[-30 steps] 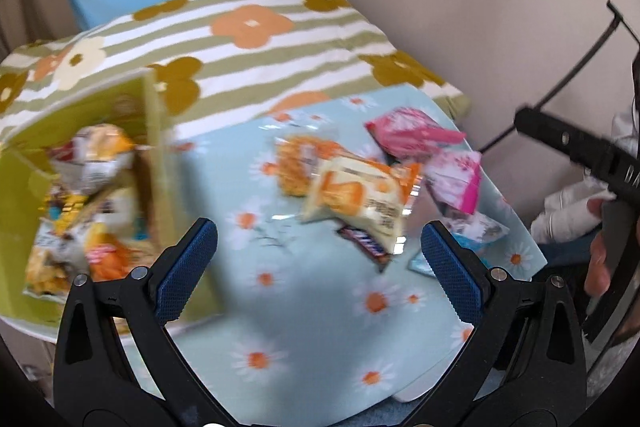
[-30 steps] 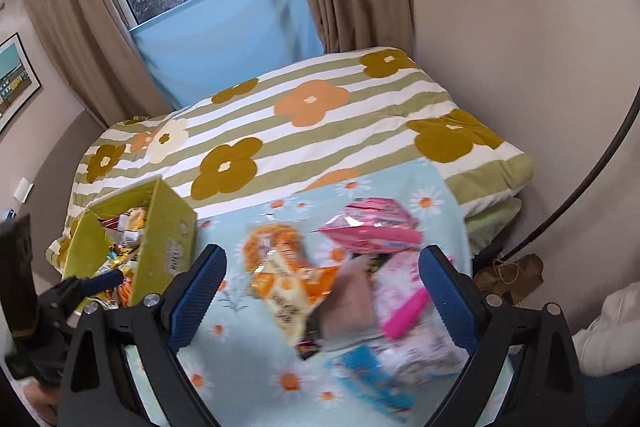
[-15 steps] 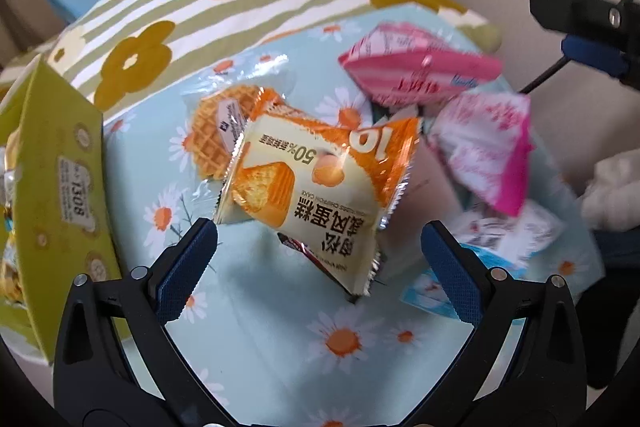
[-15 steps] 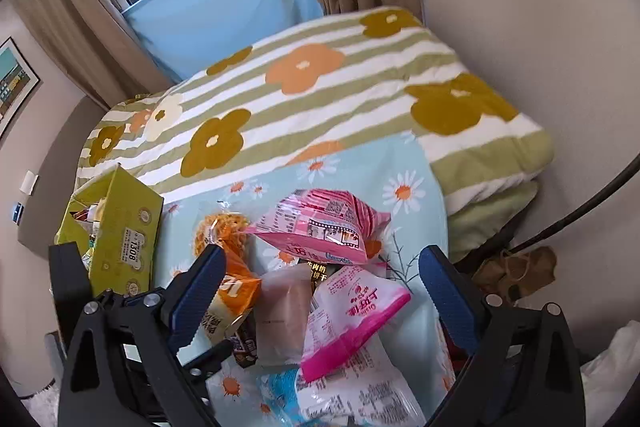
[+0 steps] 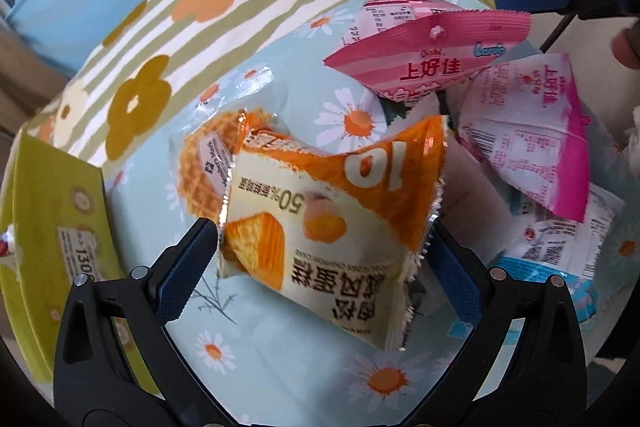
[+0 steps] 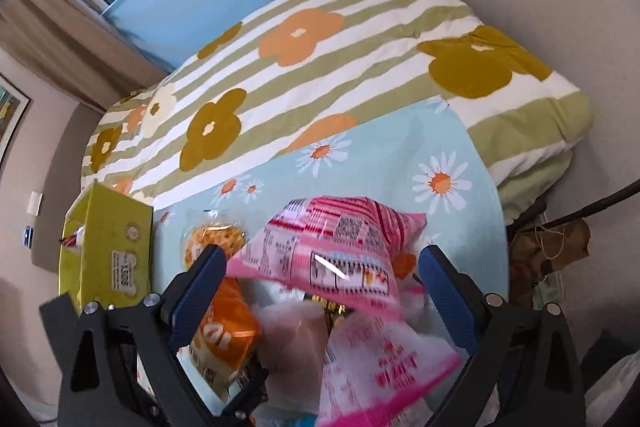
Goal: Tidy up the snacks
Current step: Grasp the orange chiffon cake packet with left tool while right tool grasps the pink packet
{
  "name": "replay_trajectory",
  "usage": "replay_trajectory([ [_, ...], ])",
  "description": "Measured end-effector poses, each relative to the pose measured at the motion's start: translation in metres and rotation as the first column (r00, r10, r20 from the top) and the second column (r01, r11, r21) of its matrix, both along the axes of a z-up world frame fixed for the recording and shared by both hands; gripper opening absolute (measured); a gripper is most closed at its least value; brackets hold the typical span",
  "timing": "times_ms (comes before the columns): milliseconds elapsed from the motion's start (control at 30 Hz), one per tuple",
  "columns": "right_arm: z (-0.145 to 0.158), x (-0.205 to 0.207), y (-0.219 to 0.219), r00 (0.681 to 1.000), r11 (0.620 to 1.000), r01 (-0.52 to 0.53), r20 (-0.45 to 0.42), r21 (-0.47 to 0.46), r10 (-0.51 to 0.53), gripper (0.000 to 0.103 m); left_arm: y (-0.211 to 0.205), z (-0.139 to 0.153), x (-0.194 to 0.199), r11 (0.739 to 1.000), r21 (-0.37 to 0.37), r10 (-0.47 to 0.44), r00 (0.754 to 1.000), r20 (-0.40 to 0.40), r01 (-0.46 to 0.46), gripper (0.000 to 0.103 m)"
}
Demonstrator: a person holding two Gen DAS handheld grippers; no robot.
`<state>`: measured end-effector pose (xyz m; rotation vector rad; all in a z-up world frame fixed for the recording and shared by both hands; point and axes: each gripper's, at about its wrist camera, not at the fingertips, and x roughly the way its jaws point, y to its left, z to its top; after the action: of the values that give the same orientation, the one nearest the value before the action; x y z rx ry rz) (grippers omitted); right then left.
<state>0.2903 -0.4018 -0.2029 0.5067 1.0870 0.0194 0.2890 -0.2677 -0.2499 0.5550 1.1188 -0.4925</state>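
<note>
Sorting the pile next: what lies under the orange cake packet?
Under the orange cake packet, a clear-wrapped waffle pokes out left and a dark wrapper edge right; the rest is covered.

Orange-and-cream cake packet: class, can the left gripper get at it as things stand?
Probably yes: the orange-and-cream cake packet lies topmost between the open left gripper's fingers, nothing covering it.

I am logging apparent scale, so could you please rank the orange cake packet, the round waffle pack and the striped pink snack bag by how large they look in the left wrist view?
1. orange cake packet, largest, though nearest the camera.
2. striped pink snack bag.
3. round waffle pack, smallest, partly covered by the cake packet.
</note>
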Motion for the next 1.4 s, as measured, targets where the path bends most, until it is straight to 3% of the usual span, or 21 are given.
replay_trajectory([
  [133, -0.011, 0.013, 0.004, 1.000, 1.000, 0.002, -0.025, 0.016, -0.002, 0.096, 0.001, -0.005, 0.005, 1.000, 0.014, -0.014, 1.000, -0.003, 0.014, 0.086],
  [400, -0.026, 0.025, 0.011, 0.997, 1.000, -0.002, -0.076, 0.003, 0.003, 0.096, 0.015, -0.004, 0.014, 0.999, -0.044, -0.012, 0.999, -0.034, 0.010, 0.073],
  [533, -0.035, 0.030, 0.016, 0.994, 1.000, -0.012, -0.107, -0.009, 0.011, 0.096, 0.025, 0.005, 0.016, 0.998, -0.064, 0.017, 1.000, 0.002, -0.017, 0.072],
  [900, -0.050, 0.039, 0.027, 0.990, 0.999, -0.038, -0.139, -0.013, 0.036, 0.096, 0.039, 0.005, 0.024, 0.995, -0.065, 0.073, 0.997, 0.006, -0.073, 0.071],
  [1133, -0.047, 0.036, 0.027, 0.993, 0.998, -0.060, -0.106, -0.016, 0.058, 0.078, 0.041, 0.007, 0.021, 0.994, -0.068, 0.090, 0.996, 0.019, -0.088, 0.071],
  [1400, -0.022, 0.018, 0.019, 1.000, 0.998, -0.023, -0.011, 0.065, 0.024, 0.074, 0.049, 0.023, 0.018, 0.987, -0.091, 0.135, 0.990, 0.038, -0.131, 0.071],
])
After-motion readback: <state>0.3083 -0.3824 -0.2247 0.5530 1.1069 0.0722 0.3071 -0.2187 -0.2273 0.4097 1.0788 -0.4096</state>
